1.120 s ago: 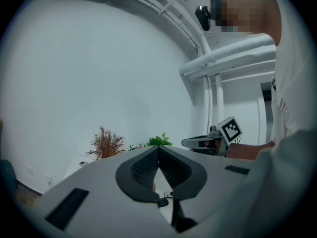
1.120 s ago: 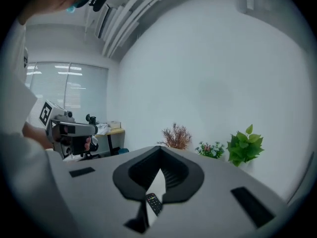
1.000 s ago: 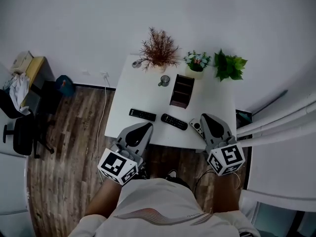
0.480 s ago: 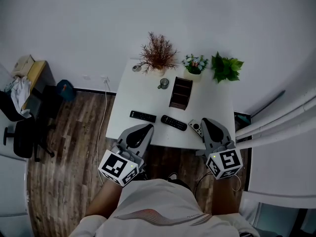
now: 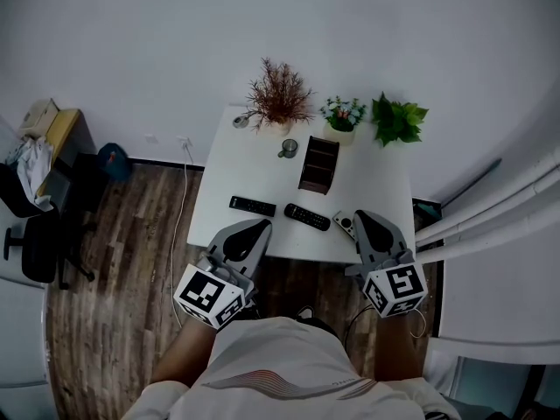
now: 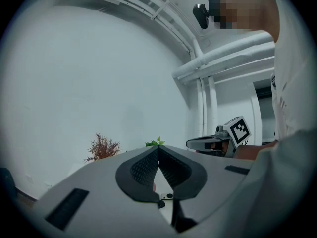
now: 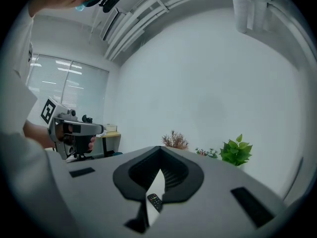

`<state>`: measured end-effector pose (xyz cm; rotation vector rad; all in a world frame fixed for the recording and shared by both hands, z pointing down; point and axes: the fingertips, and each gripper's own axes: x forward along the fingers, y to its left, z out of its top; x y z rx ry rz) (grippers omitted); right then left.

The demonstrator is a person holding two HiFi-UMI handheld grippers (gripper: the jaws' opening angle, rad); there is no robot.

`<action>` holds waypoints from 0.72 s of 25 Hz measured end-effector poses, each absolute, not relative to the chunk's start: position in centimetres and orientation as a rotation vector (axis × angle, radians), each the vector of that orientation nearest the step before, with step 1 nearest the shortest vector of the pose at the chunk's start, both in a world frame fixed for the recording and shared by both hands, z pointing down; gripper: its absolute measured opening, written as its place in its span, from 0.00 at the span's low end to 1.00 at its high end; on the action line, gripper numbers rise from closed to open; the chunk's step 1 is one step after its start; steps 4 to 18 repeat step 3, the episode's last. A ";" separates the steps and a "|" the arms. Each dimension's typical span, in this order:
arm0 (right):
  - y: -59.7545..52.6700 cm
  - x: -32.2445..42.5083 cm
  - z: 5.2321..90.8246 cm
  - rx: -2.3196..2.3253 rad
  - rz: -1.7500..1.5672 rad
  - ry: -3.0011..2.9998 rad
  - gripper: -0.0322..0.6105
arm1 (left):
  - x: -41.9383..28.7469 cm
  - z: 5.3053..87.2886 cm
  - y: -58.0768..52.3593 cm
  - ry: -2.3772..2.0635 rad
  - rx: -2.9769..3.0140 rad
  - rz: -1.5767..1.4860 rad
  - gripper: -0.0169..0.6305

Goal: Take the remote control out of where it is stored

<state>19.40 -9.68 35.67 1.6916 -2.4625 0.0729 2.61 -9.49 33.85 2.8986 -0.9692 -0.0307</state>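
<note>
On the white table (image 5: 385, 191), at the centre of the head view, a dark wooden organiser (image 5: 319, 164) is seen standing upright; whether anything is kept inside it cannot be told. Just below it in the frame, two remotes are laid flat on the tabletop, near each other but apart: the left black remote (image 5: 252, 206) and the right black remote (image 5: 307, 217). A pale remote (image 5: 344, 225) is laid to the right of these, just beside the tip of the right gripper (image 5: 360, 218). The left gripper (image 5: 257, 225) is held at the table's near edge, below the left black remote and apart from it. In each gripper's own view the jaws are seen brought together at their tips, with only the tabletop showing through the gap beneath. Along the upper edge of the table a dried reddish plant (image 5: 278, 94), a small flowering plant (image 5: 342, 112) and a leafy green plant (image 5: 398, 119) are lined up, and a mug (image 5: 290, 147) is set just left of the organiser. At the left of the frame an office chair (image 5: 39, 234) is seen on the wooden floor (image 5: 114, 269)
</note>
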 end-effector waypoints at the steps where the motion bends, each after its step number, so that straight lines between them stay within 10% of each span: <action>1: -9.6 19.4 35.7 1.691 0.075 -2.461 0.07 | 2.6 33.8 -9.5 -0.967 2.899 -0.033 0.04; 18: -9.5 19.3 35.7 1.690 0.079 -2.458 0.07 | 2.5 33.8 -9.4 -0.964 2.901 -0.036 0.04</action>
